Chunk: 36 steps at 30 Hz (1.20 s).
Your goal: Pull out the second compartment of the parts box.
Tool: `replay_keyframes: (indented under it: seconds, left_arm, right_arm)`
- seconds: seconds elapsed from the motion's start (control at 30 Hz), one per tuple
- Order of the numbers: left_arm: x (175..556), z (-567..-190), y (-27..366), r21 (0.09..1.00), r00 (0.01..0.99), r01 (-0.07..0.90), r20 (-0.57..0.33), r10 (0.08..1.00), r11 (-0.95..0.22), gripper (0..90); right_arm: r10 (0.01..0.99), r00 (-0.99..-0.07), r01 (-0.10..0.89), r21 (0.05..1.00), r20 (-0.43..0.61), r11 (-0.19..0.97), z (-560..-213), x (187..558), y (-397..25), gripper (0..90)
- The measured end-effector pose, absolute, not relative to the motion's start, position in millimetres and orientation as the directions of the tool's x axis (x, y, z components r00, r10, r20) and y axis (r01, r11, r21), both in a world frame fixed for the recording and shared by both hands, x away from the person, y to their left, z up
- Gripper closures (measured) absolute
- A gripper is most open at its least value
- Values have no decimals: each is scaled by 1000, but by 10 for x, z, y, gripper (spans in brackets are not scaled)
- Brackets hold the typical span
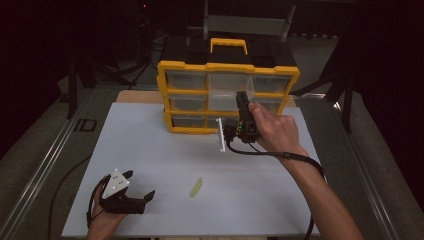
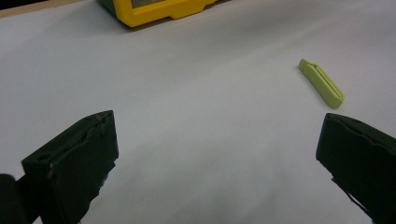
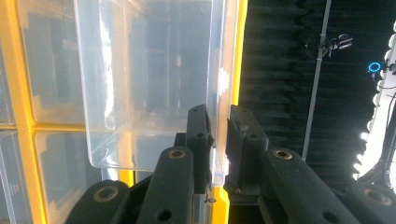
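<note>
While my right gripper (image 3: 218, 140) pinches the clear drawer (image 3: 154, 84) wall of the yellow box (image 1: 227, 67), left gripper (image 2: 217, 154) sits wide open nr the green clip (image 2: 322, 84).

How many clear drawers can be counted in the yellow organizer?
9, in three rows of three in the yellow plastic organizer. One clear plastic drawer, bottom row, is pulled out, clamped by the right gripper; the hand hides parts of the lower right ones.
</note>
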<state>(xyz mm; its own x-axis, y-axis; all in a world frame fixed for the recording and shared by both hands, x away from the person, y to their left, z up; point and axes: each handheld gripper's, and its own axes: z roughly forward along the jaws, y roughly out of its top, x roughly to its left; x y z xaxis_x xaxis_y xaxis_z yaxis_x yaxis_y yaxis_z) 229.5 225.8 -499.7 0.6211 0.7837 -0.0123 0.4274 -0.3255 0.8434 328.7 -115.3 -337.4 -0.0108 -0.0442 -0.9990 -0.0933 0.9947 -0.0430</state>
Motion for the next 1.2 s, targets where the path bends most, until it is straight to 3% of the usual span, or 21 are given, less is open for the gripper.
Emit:
replay_keyframes:
  seconds: [1.0, 1.2]
  left_arm:
    - [2292, -4996, 2252, 844, 621, 427, -12, 783, -325, 0]
    - [2296, -4998, 2248, 843, 622, 428, -13, 783, -326, 0]
  right_arm:
    - [-32, -20, -93, -30, -999, 995, -3376, 3171, -1154, 781]
    - [45, -38, -102, 49, -998, 994, -3385, 3164, -1186, 673]
